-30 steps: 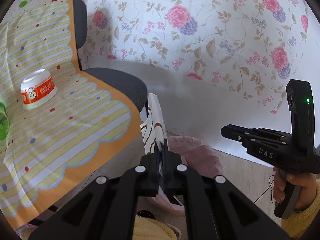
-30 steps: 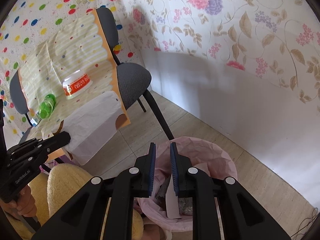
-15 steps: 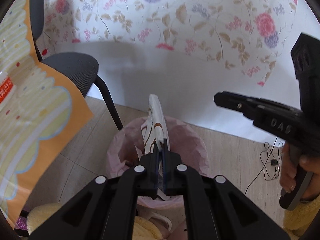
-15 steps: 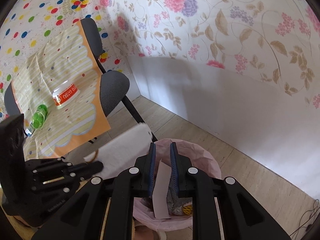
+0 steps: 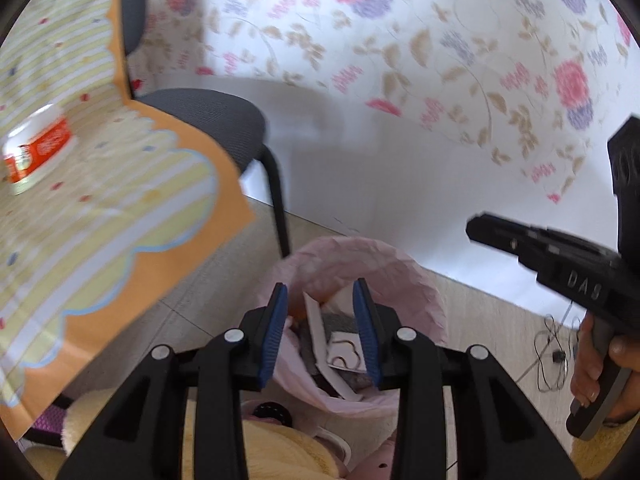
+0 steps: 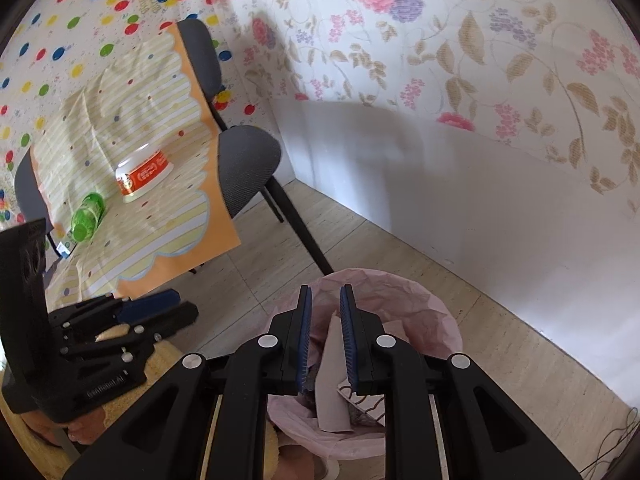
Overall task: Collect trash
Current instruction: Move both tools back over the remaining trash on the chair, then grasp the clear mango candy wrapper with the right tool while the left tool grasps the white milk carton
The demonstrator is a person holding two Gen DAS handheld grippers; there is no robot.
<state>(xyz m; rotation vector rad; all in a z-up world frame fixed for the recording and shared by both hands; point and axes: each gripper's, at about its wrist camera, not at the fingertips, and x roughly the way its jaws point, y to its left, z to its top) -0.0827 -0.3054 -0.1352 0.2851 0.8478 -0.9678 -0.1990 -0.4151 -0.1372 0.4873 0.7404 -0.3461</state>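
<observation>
left wrist view: white patterned paper bag (image 5: 345, 354) lies crumpled in pink-lined bin (image 5: 404, 276).

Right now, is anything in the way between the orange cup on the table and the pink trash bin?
Nothing visible blocks it. The orange cup sits on the striped tablecloth, and only bare floor lies between the table edge and the open pink trash bin.

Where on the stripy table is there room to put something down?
The stripy tablecloth is bare along its orange scalloped edge, on the near side of the red-and-white bowl. The far part toward the dotted wall is bare too. It is crowded at the left, where the green bottle lies by the bowl.
</observation>
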